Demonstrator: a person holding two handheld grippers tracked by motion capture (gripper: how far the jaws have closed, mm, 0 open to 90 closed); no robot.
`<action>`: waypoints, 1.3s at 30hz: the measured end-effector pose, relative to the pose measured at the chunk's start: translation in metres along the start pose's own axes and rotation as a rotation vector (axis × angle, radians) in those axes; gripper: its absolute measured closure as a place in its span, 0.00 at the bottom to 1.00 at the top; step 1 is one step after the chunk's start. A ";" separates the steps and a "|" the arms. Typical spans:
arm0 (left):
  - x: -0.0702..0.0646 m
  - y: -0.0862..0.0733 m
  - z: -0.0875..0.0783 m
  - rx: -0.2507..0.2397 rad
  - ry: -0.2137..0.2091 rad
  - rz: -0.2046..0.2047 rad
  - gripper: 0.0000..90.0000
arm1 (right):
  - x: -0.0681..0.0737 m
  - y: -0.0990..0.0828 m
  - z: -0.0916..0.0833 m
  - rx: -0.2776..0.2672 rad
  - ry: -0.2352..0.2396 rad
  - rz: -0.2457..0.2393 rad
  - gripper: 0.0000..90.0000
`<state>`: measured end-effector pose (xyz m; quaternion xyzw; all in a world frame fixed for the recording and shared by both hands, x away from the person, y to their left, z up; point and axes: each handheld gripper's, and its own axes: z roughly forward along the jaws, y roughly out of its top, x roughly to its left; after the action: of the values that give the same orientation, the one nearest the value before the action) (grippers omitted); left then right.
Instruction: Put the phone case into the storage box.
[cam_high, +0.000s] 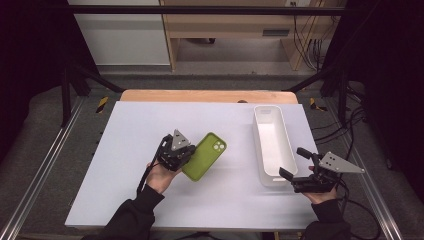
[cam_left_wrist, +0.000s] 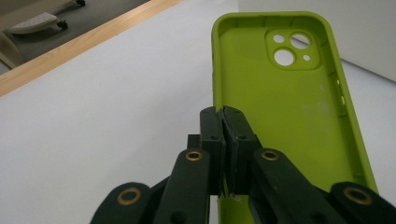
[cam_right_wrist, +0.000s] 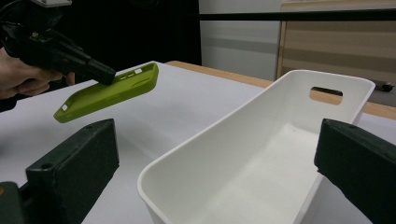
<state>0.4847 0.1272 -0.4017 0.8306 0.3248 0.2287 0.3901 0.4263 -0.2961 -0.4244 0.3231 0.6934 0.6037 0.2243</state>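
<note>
We have the left gripper (cam_high: 186, 153) clamped on the long edge of the green phone case (cam_high: 205, 155), held off the table (cam_high: 150, 130). Right gripper (cam_high: 295, 165) wide open, holding nothing. White bin (cam_high: 272, 145) sits at 3 o'clock from the case.

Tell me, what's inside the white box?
Nothing: the white box looks bare inside. Its near wall hides a strip of the floor. The green phone case hangs outside it, pinched by the left gripper.

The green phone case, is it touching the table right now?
Apart. The right gripper view shows the green phone case lifted clear of the table, pinched at its edge by the left gripper.
</note>
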 end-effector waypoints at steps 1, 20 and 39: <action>0.000 0.000 -0.001 -0.001 0.002 0.002 0.97 | 0.000 0.000 0.000 0.000 -0.001 -0.001 0.00; -0.003 -0.001 -0.017 -0.037 0.033 0.031 0.97 | 0.001 0.001 0.000 0.007 0.000 -0.002 0.00; -0.003 -0.006 -0.031 -0.065 0.062 0.044 0.97 | 0.005 0.004 0.002 0.017 0.002 -0.015 0.00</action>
<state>0.4609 0.1439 -0.3881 0.8171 0.3107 0.2732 0.4015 0.4253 -0.2909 -0.4203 0.3192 0.7010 0.5965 0.2256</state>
